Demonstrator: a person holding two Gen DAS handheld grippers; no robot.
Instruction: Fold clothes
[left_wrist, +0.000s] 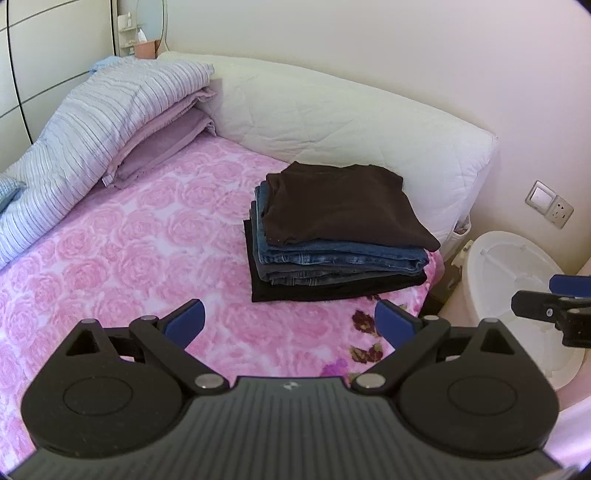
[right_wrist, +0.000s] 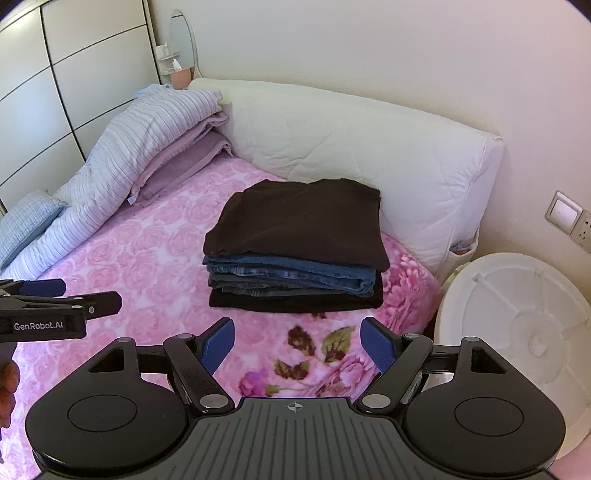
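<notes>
A stack of folded clothes (left_wrist: 340, 236) sits on the pink rose-print bedspread (left_wrist: 129, 258) near the white headboard cushion. A dark brown garment (right_wrist: 303, 221) lies on top, folded blue jeans (right_wrist: 291, 277) are under it, and a black garment is at the bottom. My left gripper (left_wrist: 290, 321) is open and empty, hovering over the bedspread short of the stack. My right gripper (right_wrist: 297, 343) is open and empty, also just in front of the stack. Each gripper shows at the edge of the other's view.
A striped quilt and purple folded bedding (left_wrist: 110, 125) lie at the back left. A white headboard cushion (right_wrist: 369, 147) runs behind the stack. A white round tub (right_wrist: 517, 325) stands beside the bed on the right. Wall switches (right_wrist: 569, 218) and wardrobe doors (right_wrist: 55, 92) are around.
</notes>
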